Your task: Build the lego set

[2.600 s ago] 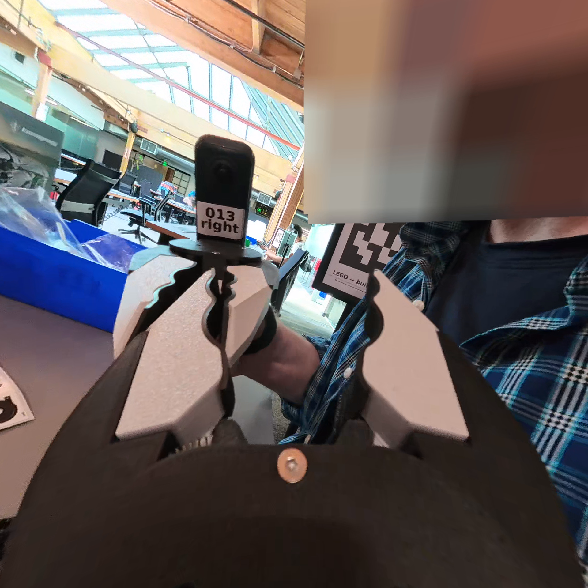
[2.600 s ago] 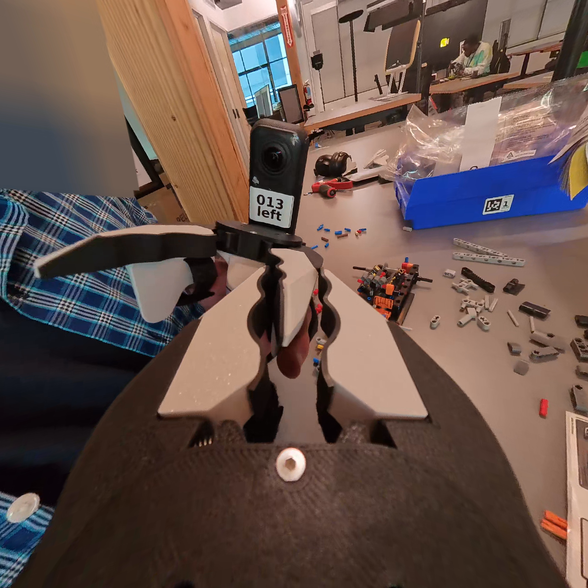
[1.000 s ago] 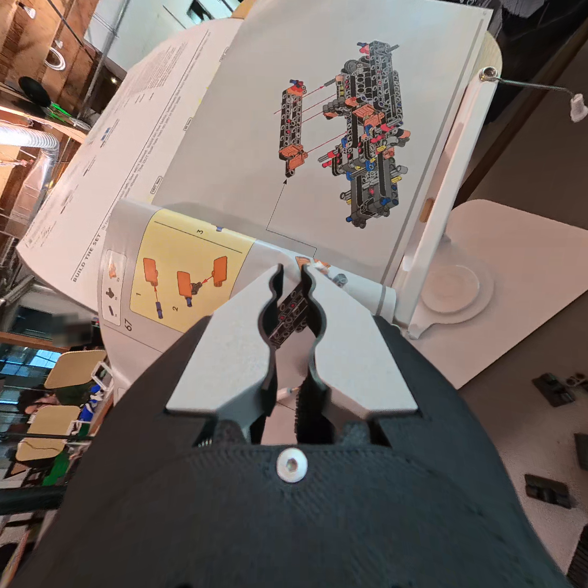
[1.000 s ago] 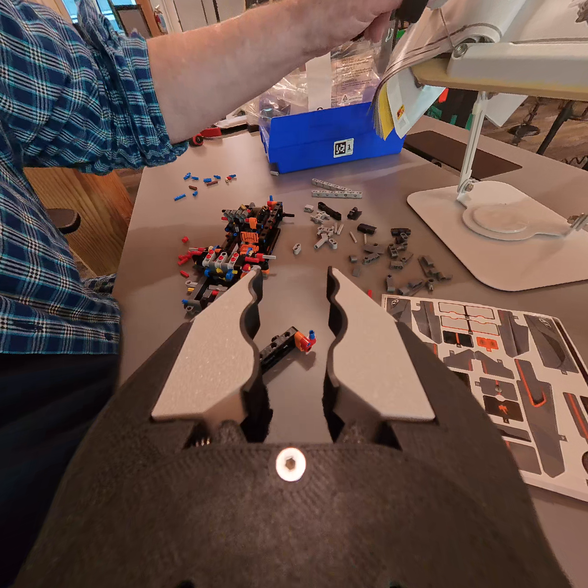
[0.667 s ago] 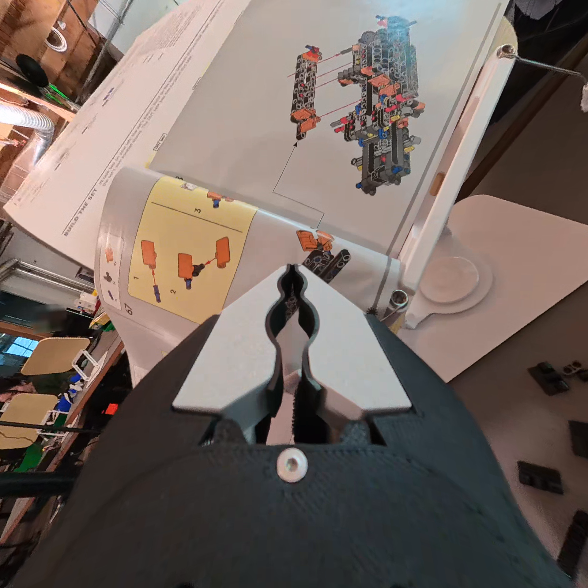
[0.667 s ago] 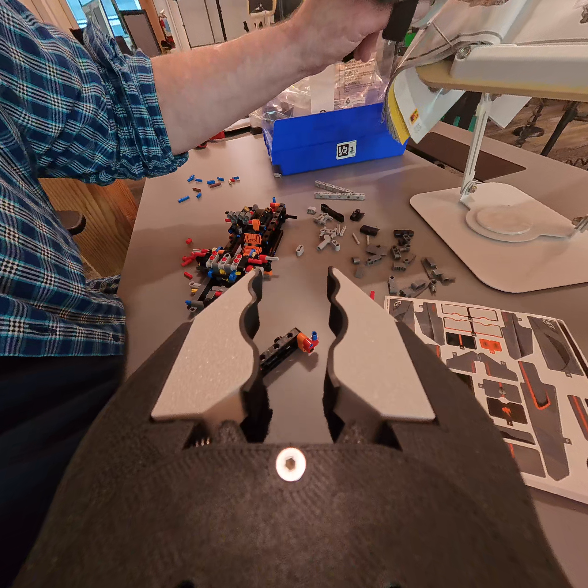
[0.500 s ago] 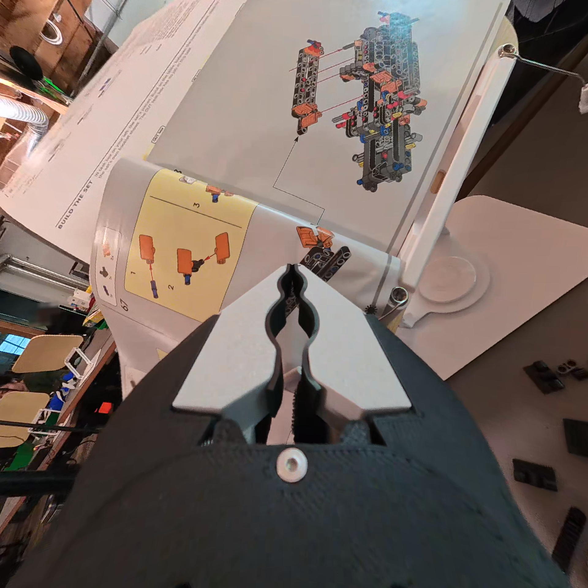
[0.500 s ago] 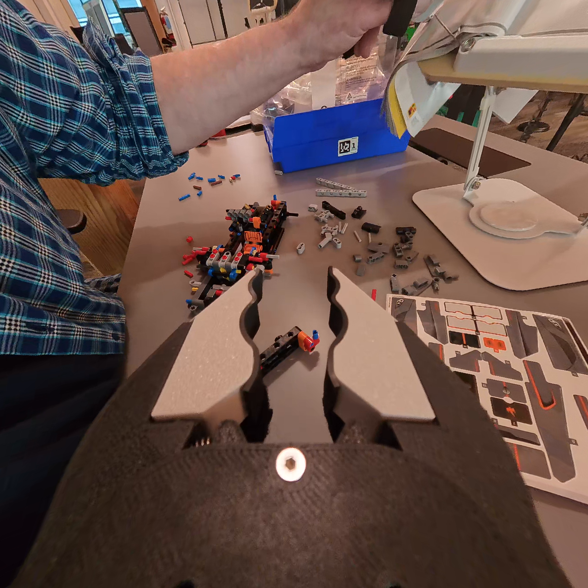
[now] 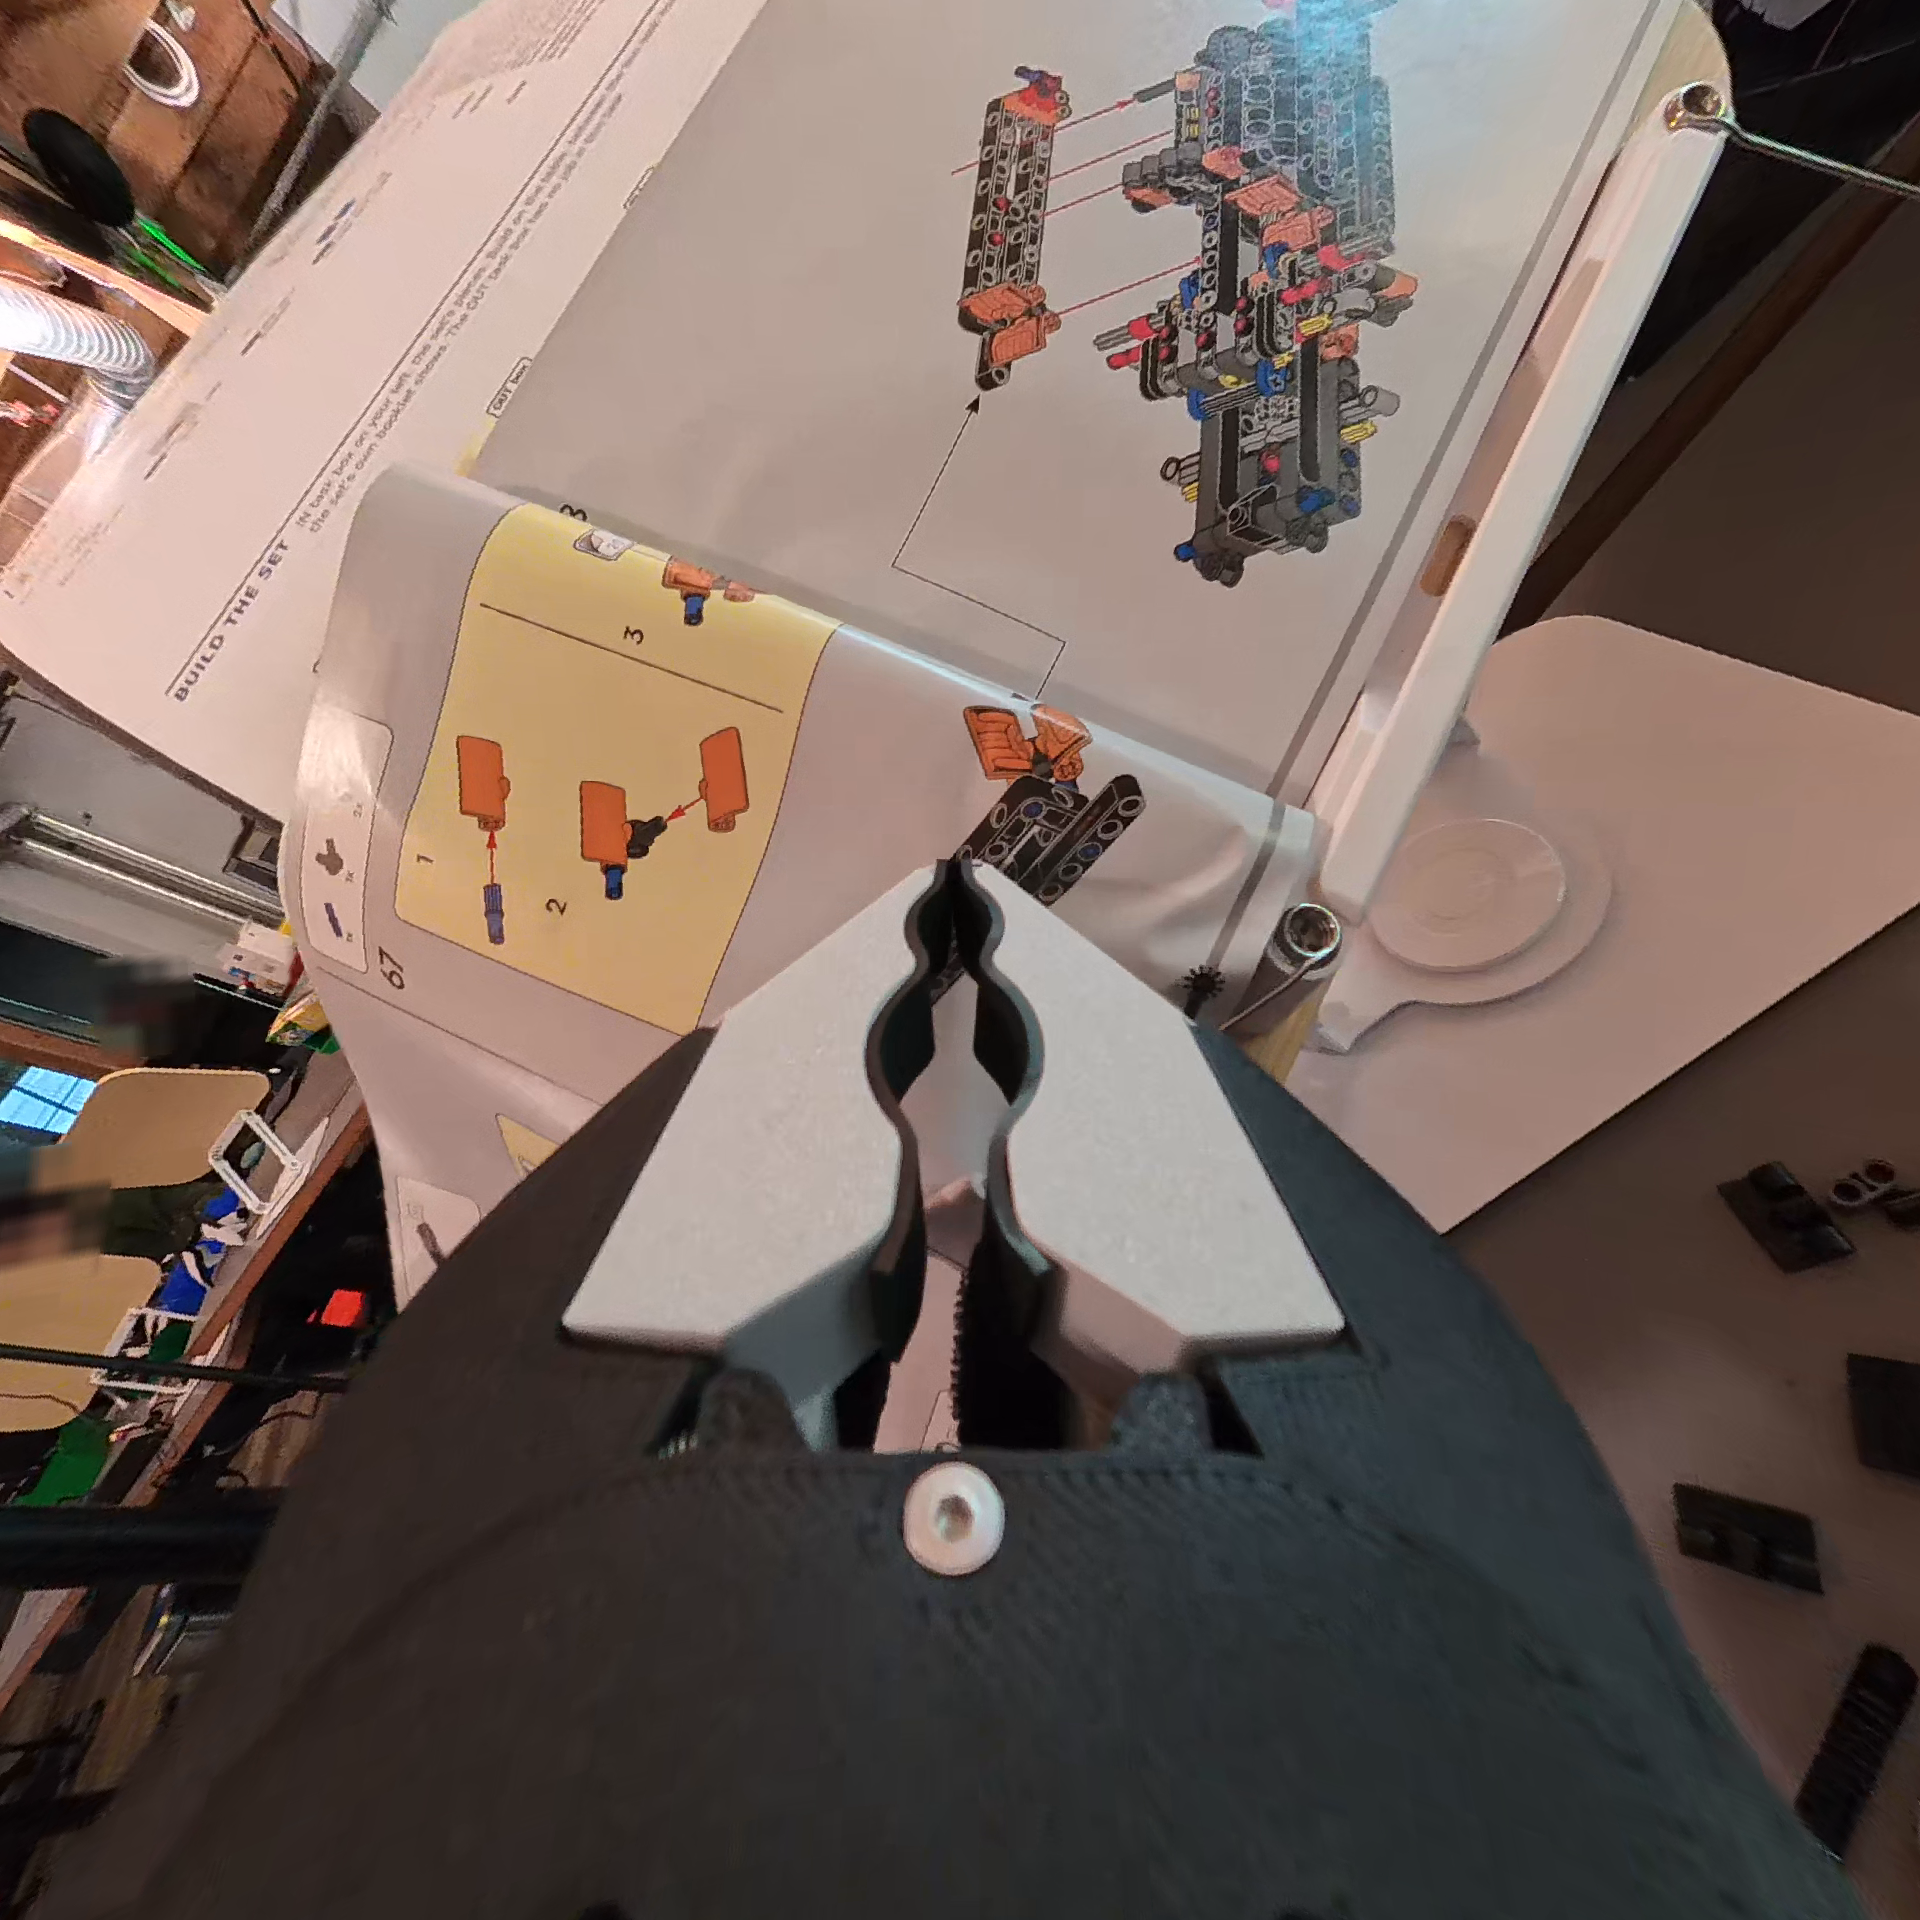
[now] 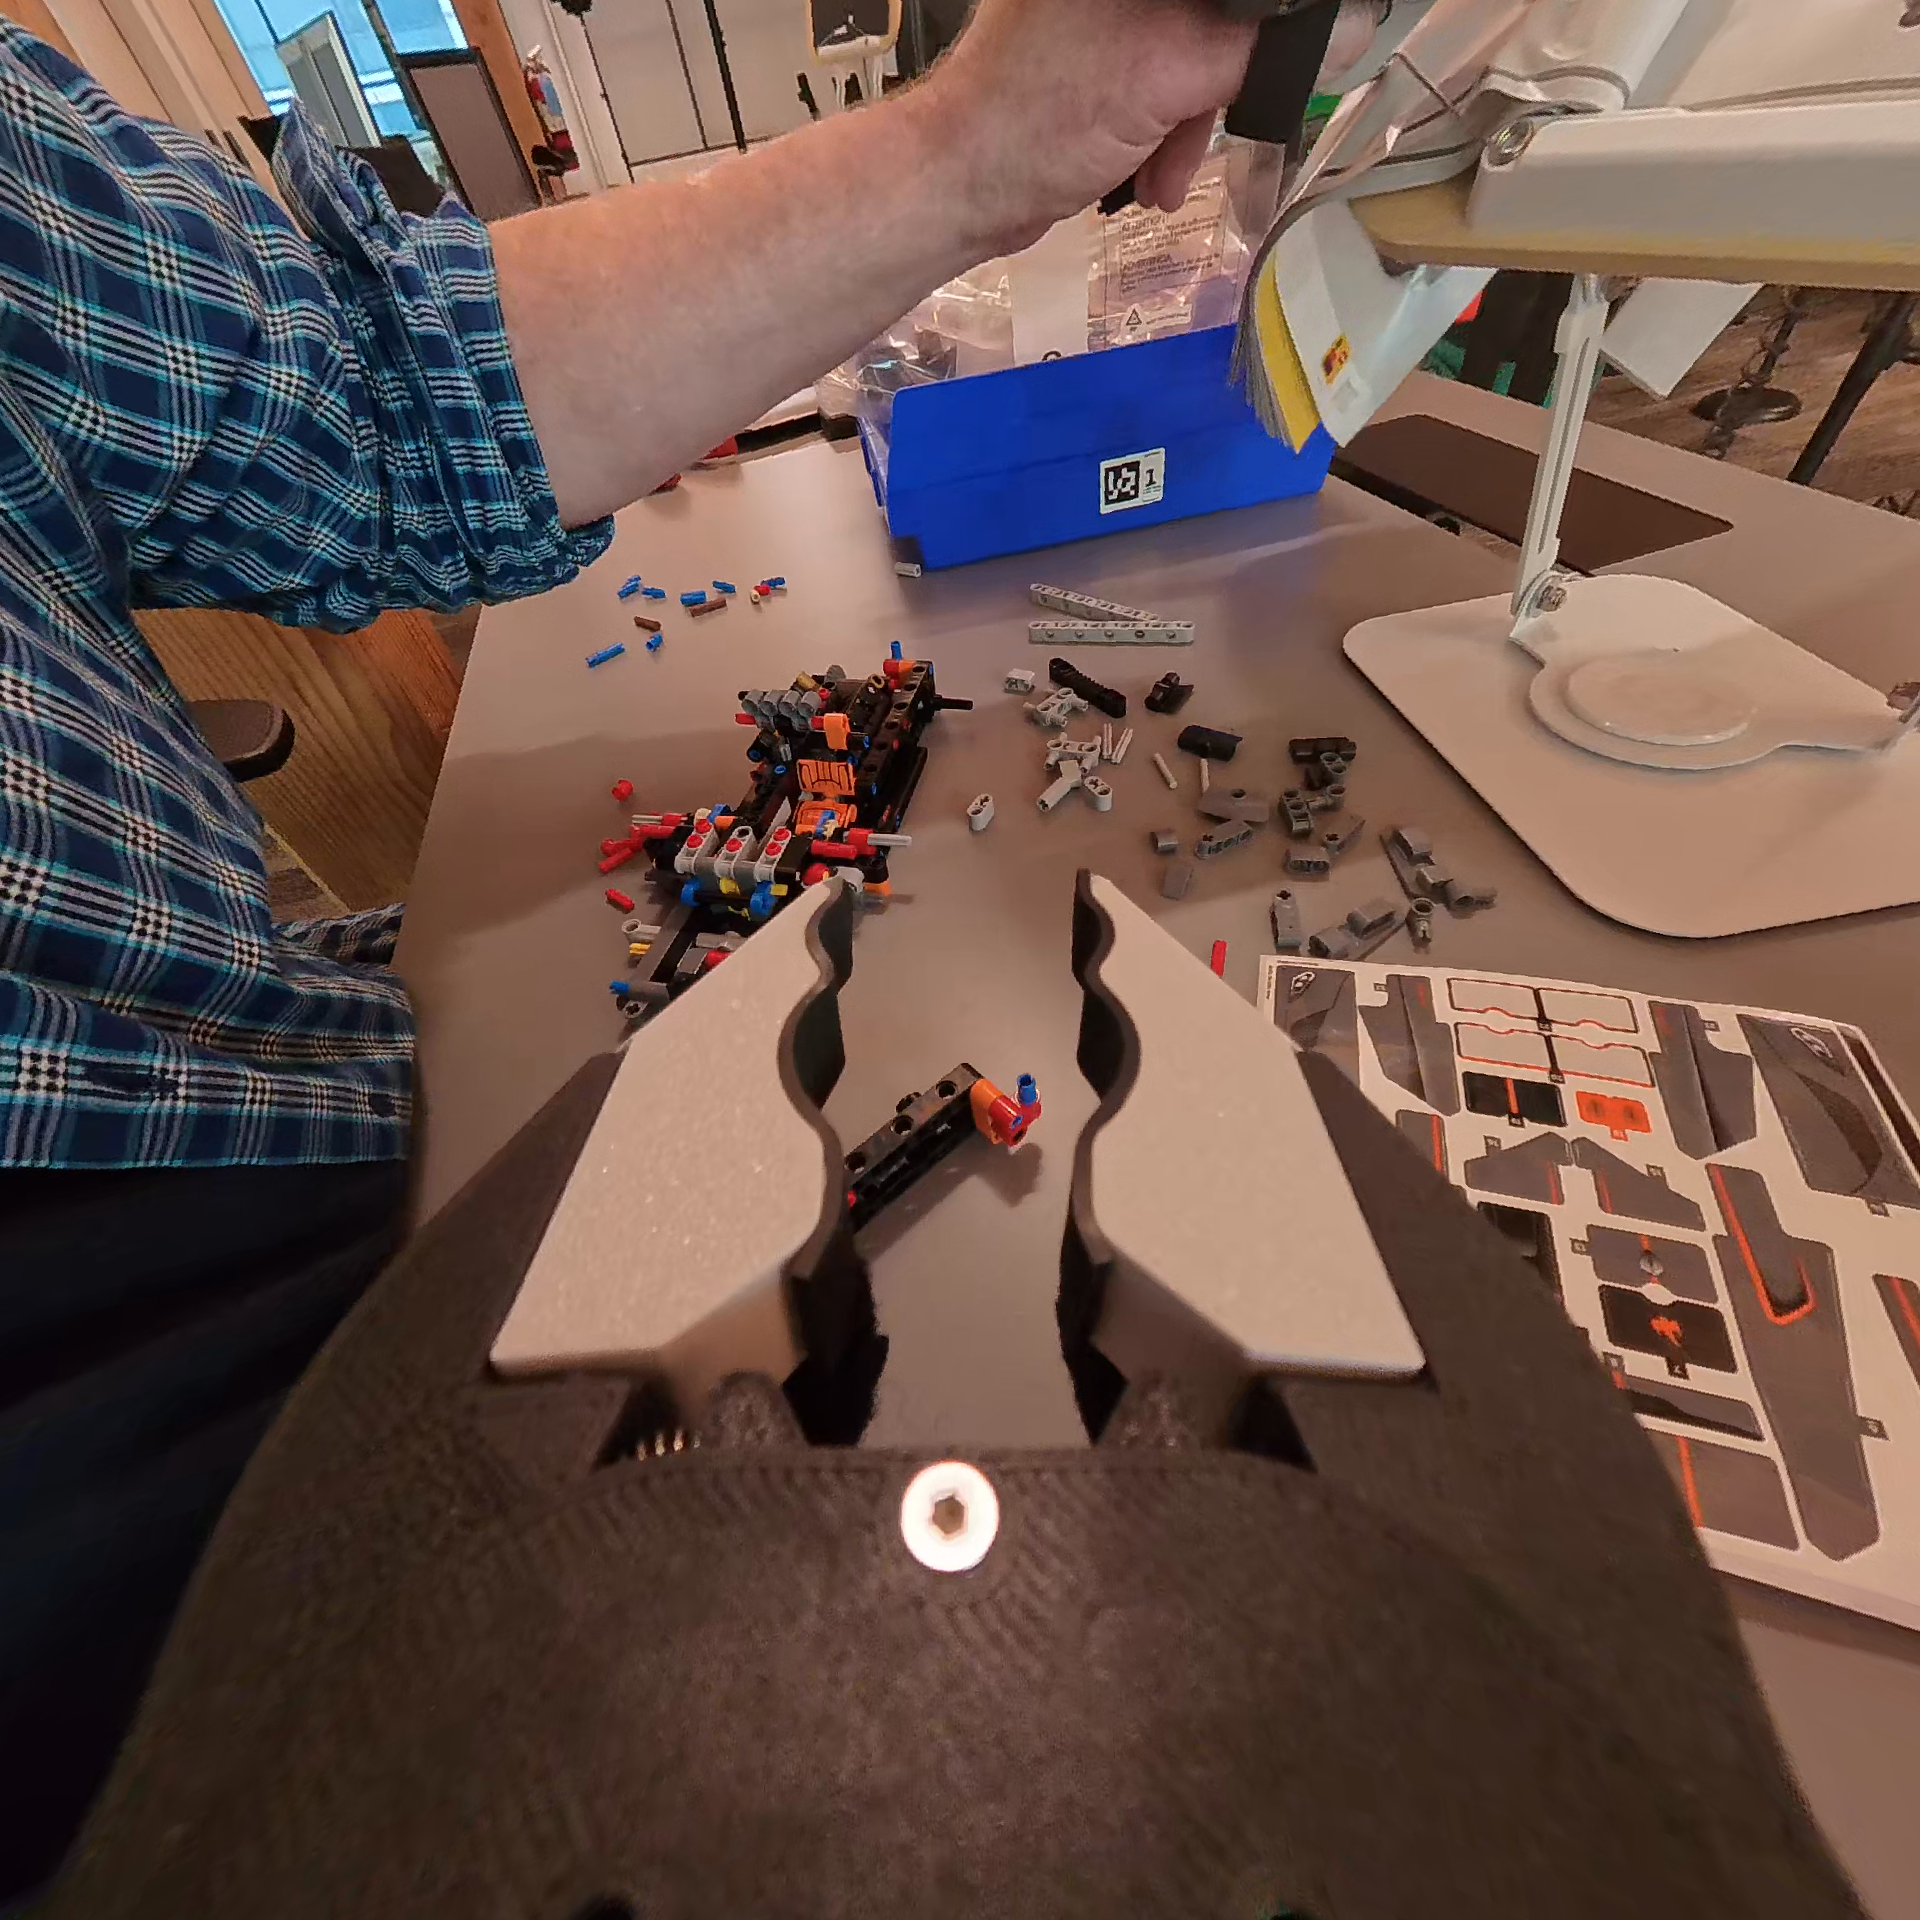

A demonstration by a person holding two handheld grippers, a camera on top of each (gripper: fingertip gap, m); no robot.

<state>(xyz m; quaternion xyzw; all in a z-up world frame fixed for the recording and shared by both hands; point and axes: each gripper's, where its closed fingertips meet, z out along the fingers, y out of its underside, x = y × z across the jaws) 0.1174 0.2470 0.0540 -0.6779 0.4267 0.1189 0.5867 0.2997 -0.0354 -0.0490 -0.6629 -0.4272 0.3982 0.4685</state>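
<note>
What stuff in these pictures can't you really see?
- Left wrist view: whether the left gripper, shut, pinches the booklet page; its fingers cover the spot.
- Right wrist view: the black beam's near end, behind the right gripper's finger.
- Right wrist view: the blue bin's contents, behind its wall and bags.

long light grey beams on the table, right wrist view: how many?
2. Both lie side by side just in front of the blue bin: one beam, the other angled behind it. More may be in the bin.
</note>
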